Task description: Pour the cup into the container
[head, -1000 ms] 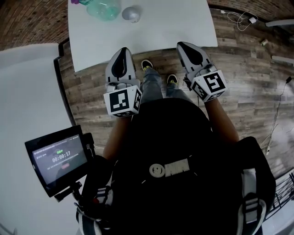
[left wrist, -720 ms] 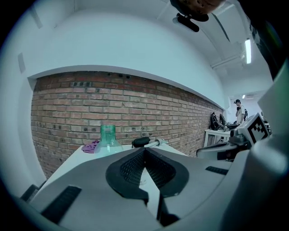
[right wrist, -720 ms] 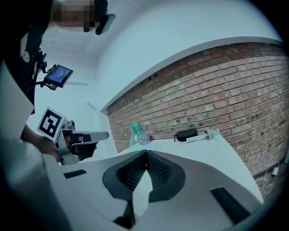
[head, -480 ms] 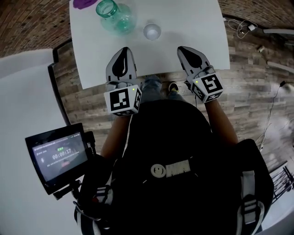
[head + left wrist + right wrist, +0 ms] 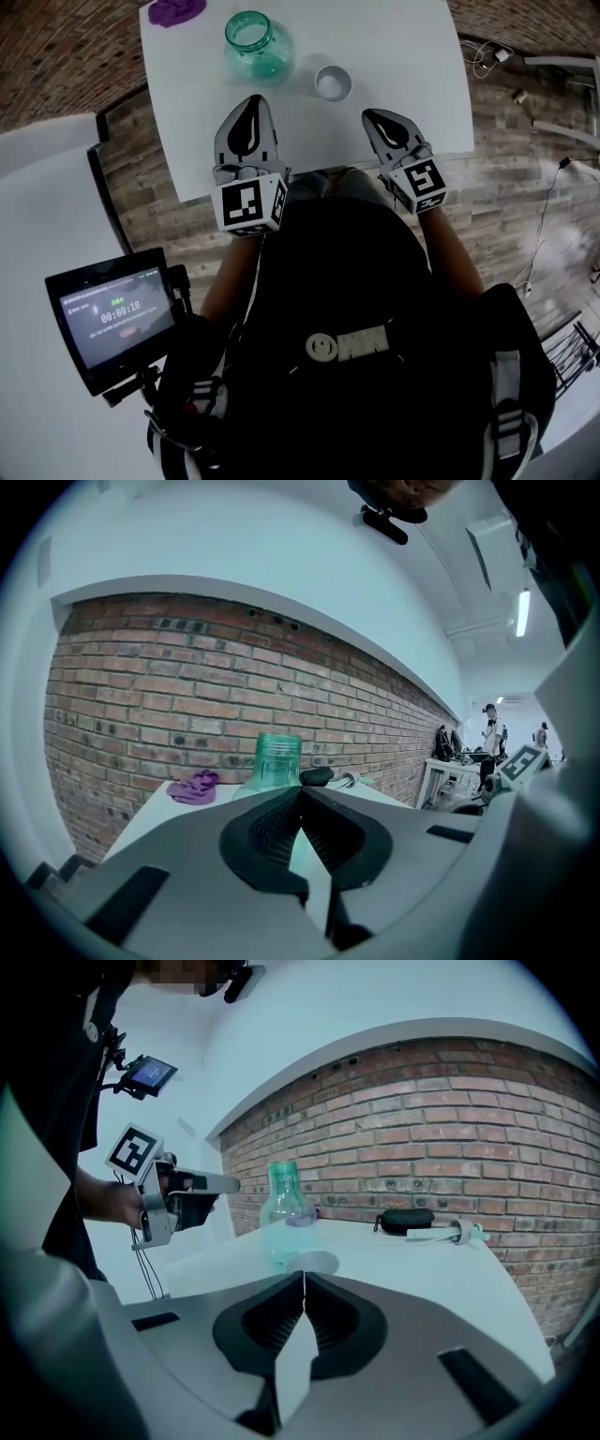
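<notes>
On the white table [image 5: 394, 56] stands a green glass jar [image 5: 257, 45] with an open mouth, and a small grey cup [image 5: 333, 82] sits to its right. My left gripper [image 5: 251, 101] is shut and empty, its tip just short of the jar. My right gripper [image 5: 378, 115] is also shut and empty, over the table's near edge, right of the cup. The right gripper view shows the cup [image 5: 312, 1262] just beyond the closed jaws [image 5: 304, 1275], with the jar [image 5: 285, 1206] behind it. In the left gripper view the jar [image 5: 277, 761] rises straight ahead of the jaws [image 5: 301, 788].
A purple cloth [image 5: 175, 11] lies at the table's far left corner. A black case [image 5: 406, 1220] and a white tube [image 5: 450, 1232] lie near the brick wall. A monitor [image 5: 112, 319] hangs at my left side. People stand far off [image 5: 492, 733].
Both grippers have come forward from above the wooden floor to the table's near edge. The jar and the cup now lie closer to the fingertips. Both pairs of jaws stayed shut.
</notes>
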Available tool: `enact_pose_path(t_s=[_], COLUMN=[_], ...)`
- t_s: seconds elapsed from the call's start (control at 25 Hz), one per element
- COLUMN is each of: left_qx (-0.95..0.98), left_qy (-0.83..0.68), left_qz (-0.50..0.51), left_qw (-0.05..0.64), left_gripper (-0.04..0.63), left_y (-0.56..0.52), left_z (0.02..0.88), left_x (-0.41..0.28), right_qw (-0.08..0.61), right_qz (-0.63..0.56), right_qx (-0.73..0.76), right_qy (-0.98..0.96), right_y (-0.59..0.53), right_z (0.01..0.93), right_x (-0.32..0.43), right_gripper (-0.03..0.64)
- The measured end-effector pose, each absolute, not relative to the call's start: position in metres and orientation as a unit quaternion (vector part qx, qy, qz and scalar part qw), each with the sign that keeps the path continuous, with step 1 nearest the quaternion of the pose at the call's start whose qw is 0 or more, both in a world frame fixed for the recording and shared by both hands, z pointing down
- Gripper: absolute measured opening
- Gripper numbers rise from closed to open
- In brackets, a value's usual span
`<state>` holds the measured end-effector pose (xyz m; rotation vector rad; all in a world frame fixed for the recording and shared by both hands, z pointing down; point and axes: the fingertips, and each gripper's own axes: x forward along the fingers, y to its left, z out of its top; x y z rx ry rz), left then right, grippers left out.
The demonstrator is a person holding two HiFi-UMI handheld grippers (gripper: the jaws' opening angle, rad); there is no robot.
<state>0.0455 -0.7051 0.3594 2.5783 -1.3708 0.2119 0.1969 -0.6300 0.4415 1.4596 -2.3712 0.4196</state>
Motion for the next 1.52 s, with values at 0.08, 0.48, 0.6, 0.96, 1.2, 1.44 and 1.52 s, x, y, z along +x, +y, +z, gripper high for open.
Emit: enact_pose_path(t_s=[0.08,0.48,0.6,0.96,1.2,1.44,1.52], left_qx=[0.877,0.878,0.875,0.869,0.862,0.859,0.857], left_qy=[-0.464,-0.464,-0.470,-0.476,-0.490,-0.495,-0.497], left_qz=[0.070,0.078,0.083,0.099,0.094,0.098,0.099], left_qw=[0.105,0.087,0.084,0.092,0.087,0.091,0.091], left_gripper=[0.000,0.000,0.000,0.000,0.000,0.000,0.000], left_y=[-0.707,-0.716,-0.721,-0.770,-0.778,-0.780,-0.780], left_z=[0.362,0.366,0.366,0.363,0.363,0.363,0.363], left_x=[0.043,0.036,0.033,0.012,0.008,0.005,0.005], right_qw=[0.174,0.208,0.210,0.215,0.218,0.217,0.211], right_qz=[0.148,0.143,0.149,0.142,0.135,0.131,0.134], right_qx=[0.497,0.473,0.458,0.410,0.419,0.429,0.437], right_qy=[-0.837,-0.844,-0.851,-0.875,-0.871,-0.867,-0.864], right_y=[-0.625,-0.640,-0.654,-0.719,-0.721,-0.721,-0.722], right_z=[0.451,0.499,0.510,0.522,0.525,0.523,0.518], right_x=[0.193,0.199,0.193,0.148,0.145,0.148,0.154], right_gripper=[0.049,0.311,0.313,0.331,0.330,0.290,0.279])
